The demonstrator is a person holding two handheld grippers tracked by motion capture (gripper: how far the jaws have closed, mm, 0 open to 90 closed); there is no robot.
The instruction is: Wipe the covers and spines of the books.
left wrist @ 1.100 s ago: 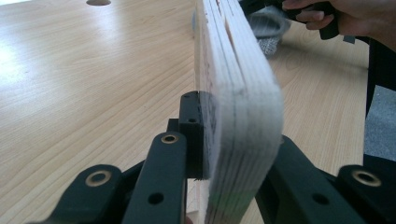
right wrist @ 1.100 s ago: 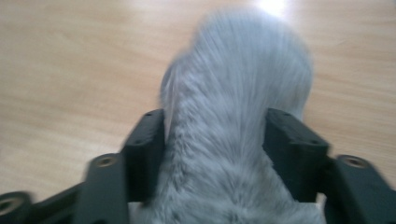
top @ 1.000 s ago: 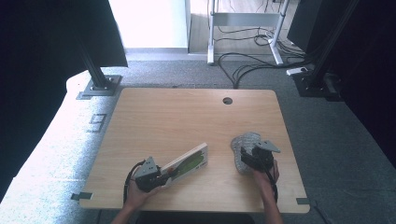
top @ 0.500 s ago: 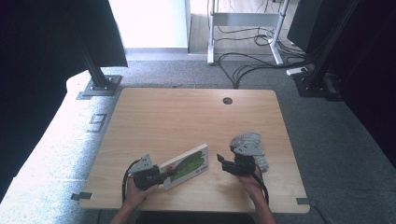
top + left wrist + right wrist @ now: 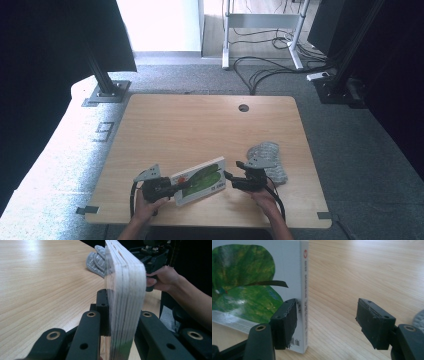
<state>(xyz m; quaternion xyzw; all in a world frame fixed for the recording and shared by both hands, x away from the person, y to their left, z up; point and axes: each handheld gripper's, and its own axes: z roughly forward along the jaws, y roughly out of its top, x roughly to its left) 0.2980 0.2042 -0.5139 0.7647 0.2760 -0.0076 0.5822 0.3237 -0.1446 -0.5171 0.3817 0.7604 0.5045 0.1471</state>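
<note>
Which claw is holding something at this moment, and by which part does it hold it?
The left claw clamps the board book across its thick page edge at one end. The right claw stands open beside the book's spine, gripping nothing.

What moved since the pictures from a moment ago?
The right tongs slid left across the table, away from the grey cloth, up to the book; their jaws are open, one pad by the spine. The left tongs stayed shut on the book, which tipped a little and now shows more of its green cover. The cloth stayed put.
</note>
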